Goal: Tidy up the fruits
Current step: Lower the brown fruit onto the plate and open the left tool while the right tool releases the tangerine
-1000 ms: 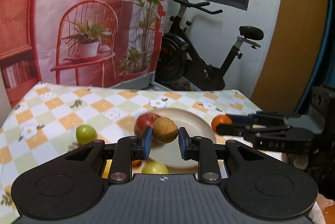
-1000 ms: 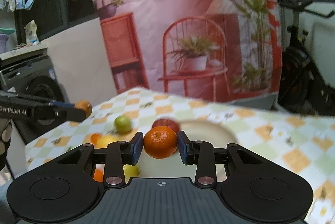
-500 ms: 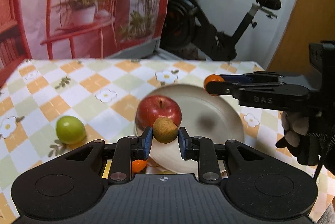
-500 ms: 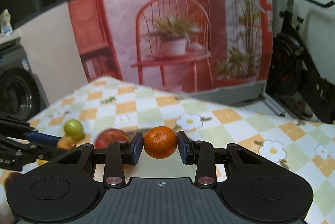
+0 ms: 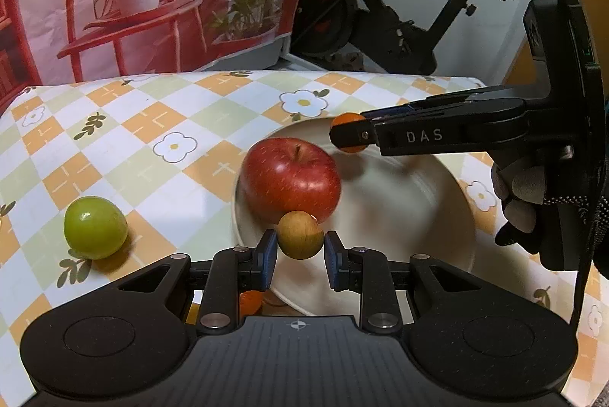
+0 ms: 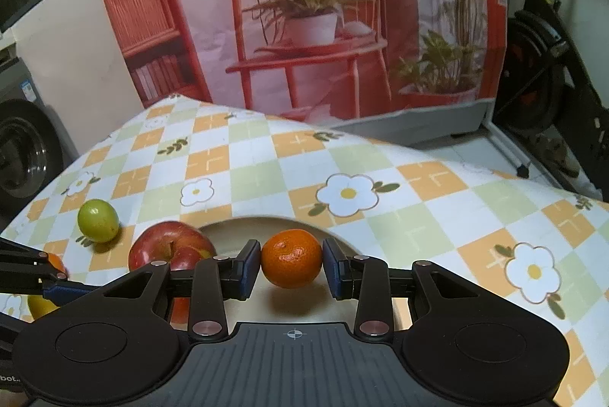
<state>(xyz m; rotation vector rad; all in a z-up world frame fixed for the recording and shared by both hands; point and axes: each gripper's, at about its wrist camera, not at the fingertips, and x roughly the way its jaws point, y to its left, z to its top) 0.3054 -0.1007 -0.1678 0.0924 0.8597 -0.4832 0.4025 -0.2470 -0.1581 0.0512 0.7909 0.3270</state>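
Left claw clenched on a small tan-brown round fruit, held low over the near-left rim of the cream plate, fingers pointing toward 12 o'clock. The fruit sits just in front of the red apple, which rests on the plate's left part at 10 o'clock of its centre; contact between them cannot be told. Right claw grips a mandarin between blue pads, over the plate's far rim, a shadow under it. In the left wrist view the right claw comes in from 3 o'clock, level, side-on, lettering "DAS" on the finger, gloved hand behind it; the mandarin is mostly hidden there. Green fruit lies on the checked worktop at 9 o'clock of the plate, well apart. Only the left view shows an exercise bike beyond the worktop and a bit of orange fruit under the claw body. Only the right view shows a yellow fruit at 8 o'clock and the left claw's fingers entering from 9 o'clock.
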